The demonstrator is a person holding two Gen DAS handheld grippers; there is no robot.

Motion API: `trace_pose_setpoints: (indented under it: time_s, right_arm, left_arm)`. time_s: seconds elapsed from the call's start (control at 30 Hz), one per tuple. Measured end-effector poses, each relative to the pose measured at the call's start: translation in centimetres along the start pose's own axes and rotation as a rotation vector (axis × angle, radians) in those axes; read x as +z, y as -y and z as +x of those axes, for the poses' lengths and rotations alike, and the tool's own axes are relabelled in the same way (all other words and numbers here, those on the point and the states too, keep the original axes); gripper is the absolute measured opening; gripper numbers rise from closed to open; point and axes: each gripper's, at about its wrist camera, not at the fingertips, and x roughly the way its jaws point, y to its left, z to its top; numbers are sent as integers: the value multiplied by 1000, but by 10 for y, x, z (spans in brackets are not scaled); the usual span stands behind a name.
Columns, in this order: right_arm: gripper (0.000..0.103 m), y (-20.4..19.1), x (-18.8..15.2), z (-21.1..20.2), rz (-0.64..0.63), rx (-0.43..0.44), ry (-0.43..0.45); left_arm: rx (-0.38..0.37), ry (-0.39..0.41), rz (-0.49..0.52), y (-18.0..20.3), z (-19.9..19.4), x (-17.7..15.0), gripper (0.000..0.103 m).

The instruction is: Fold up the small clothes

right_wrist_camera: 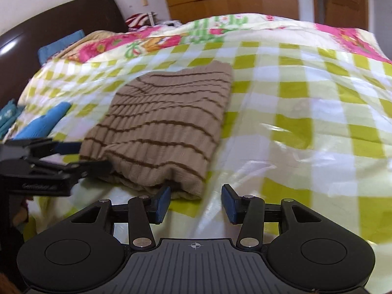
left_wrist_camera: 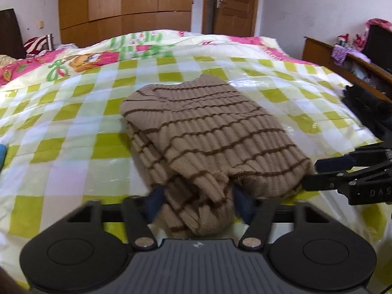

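Note:
A tan knit sweater with dark brown stripes point(left_wrist_camera: 205, 132) lies folded on the checked bedspread point(left_wrist_camera: 73, 127). My left gripper point(left_wrist_camera: 198, 201) stands at its near edge, jaws wide apart with a loose bunch of sweater fabric between them, not pinched. My right gripper point(right_wrist_camera: 194, 202) is open and empty just off the sweater's point(right_wrist_camera: 166, 122) near right corner. Its left pad point(right_wrist_camera: 161, 201) sits next to the fabric edge. Each gripper shows from the side in the other view: the right one point(left_wrist_camera: 343, 174), the left one point(right_wrist_camera: 61, 161).
The bed fills both views. A blue glove-like item point(right_wrist_camera: 44, 122) lies left of the sweater. A dark headboard point(right_wrist_camera: 49, 29) is at the left, a wooden wardrobe point(left_wrist_camera: 122, 7) and door behind, a cluttered wooden shelf point(left_wrist_camera: 355, 58) at the right.

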Motion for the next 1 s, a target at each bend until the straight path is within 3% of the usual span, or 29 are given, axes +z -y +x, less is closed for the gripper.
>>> trace_pose_setpoints:
  time_s: [0.1, 0.13, 0.17, 0.37, 0.53, 0.6, 0.77, 0.87, 0.97, 1.0]
  right_arm:
    - [39, -10, 2, 10, -51, -64, 30]
    - [23, -11, 3, 13, -62, -87, 26]
    - [15, -10, 5, 15, -56, -96, 11]
    - [6, 1, -9, 16, 31, -111, -61]
    - [7, -3, -4, 9, 1, -97, -62]
    - [16, -6, -5, 5, -11, -97, -49]
    - [16, -17, -8, -6, -33, -69, -11]
    - [18, -28, -7, -4, -101, -67, -1]
    - [18, -33, -6, 3, -131, -65, 7]
    - [18, -33, -5, 6, -133, -65, 7]
  left_arm:
    - [14, -9, -27, -17, -3, 5, 46]
    - [19, -13, -25, -20, -4, 5, 46]
    - [33, -14, -14, -22, -6, 3, 45]
    - [114, -2, 114, -12, -9, -17, 48]
    - [146, 40, 255, 6, -34, -15, 51]
    - [147, 29, 274, 7, -31, -17, 52]
    - [124, -13, 337, 16, -24, -32, 55]
    - [124, -26, 308, 11, -23, -33, 55]
    - [112, 11, 254, 7, -22, -21, 54]
    - [100, 17, 237, 6, -21, -16, 45]
